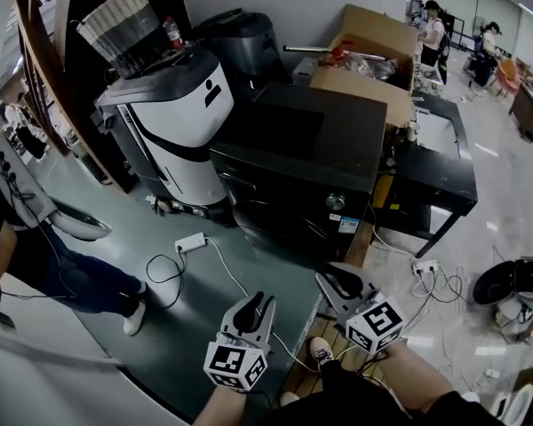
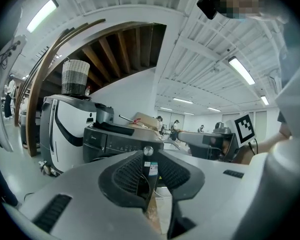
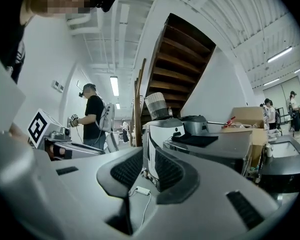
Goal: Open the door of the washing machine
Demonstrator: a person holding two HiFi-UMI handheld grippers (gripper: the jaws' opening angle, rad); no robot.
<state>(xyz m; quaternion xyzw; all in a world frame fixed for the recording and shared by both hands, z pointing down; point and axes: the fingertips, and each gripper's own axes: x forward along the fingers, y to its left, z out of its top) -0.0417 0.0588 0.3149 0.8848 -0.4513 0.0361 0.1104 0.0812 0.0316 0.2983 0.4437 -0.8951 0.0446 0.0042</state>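
Observation:
The washing machine [image 1: 311,149] is a black box standing on the floor ahead of me, its dark front with a round knob [image 1: 335,202] facing me and its door shut. My left gripper [image 1: 258,302] and right gripper [image 1: 336,279] hover side by side low in the head view, short of the machine and apart from it. In the left gripper view the left gripper [image 2: 150,160] points at the machine's control panel [image 2: 117,142], jaws slightly apart with nothing between them. The right gripper [image 3: 149,156] also stands narrowly open and empty, with the washing machine [image 3: 212,146] to its right.
A white and black appliance [image 1: 173,136] with a woven basket [image 1: 120,25] on top stands left of the machine. Cardboard boxes [image 1: 373,51] sit behind it, a black table [image 1: 440,162] to its right. A power strip [image 1: 190,242] and cables lie on the floor. A person [image 1: 44,256] stands at left.

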